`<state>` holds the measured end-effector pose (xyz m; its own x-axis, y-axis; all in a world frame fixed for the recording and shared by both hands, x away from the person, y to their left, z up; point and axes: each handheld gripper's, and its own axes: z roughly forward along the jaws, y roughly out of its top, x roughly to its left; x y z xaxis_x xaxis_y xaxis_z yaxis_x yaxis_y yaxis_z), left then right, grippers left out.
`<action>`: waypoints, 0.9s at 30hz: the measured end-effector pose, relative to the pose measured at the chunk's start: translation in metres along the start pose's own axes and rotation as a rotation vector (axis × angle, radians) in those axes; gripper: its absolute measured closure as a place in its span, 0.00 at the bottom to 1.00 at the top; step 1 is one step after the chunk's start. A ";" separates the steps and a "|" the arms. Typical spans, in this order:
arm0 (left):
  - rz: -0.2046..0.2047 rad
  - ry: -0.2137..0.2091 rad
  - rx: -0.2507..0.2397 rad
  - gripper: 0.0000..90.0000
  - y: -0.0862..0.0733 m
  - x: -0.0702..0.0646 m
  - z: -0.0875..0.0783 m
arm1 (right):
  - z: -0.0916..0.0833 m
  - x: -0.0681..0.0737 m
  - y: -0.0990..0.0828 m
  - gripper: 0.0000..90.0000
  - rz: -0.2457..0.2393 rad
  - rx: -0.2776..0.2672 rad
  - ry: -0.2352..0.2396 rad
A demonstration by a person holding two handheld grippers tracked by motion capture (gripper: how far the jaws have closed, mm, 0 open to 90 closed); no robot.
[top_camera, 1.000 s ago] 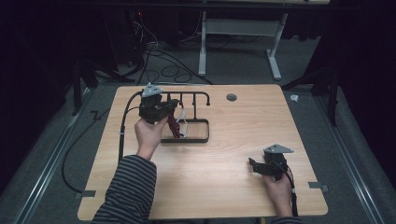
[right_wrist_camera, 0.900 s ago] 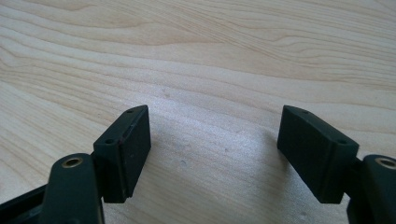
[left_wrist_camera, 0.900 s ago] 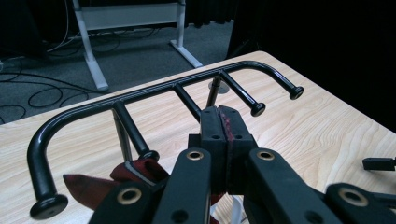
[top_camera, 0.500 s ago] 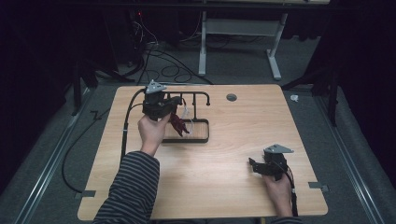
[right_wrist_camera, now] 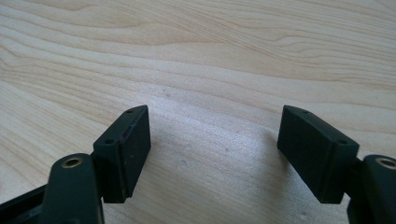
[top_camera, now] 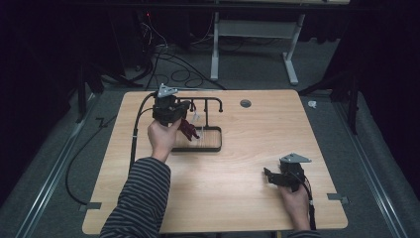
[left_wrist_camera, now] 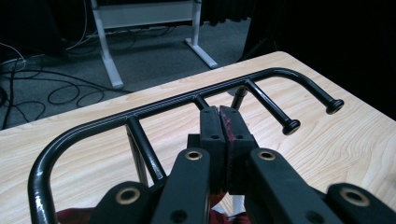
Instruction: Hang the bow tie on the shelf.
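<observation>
Dark red cloth (top_camera: 188,130), apparently pinched by left gripper (left_wrist_camera: 219,122)

Ahead of my left gripper (left_wrist_camera: 223,140) the black rack's (top_camera: 210,101) top bar and prongs block passage. Around my right gripper (right_wrist_camera: 215,149) the table (top_camera: 237,198) lies bare, with free room between both hands.

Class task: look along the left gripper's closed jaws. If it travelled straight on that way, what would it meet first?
Probably the black rack: its top rail crosses just beyond the left gripper, which is shut on a dark red cloth. Depth is hard to judge.
</observation>
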<state>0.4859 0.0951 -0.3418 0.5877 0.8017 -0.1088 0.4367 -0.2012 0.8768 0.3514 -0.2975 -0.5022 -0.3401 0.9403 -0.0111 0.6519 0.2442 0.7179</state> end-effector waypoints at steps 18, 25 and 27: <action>0.019 -0.011 0.019 0.84 -0.001 -0.002 -0.011 | 0.000 0.000 0.000 0.30 0.000 -0.001 0.001; 0.027 -0.023 0.027 0.80 -0.006 -0.001 -0.025 | 0.000 0.000 0.000 0.30 0.000 -0.001 0.001; 0.025 -0.024 0.027 0.80 -0.007 0.000 -0.027 | 0.000 0.000 0.000 0.30 0.000 -0.001 0.000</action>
<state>0.4643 0.1113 -0.3355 0.6148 0.7825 -0.0983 0.4396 -0.2366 0.8665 0.3515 -0.2976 -0.5022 -0.3406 0.9402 -0.0109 0.6515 0.2443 0.7183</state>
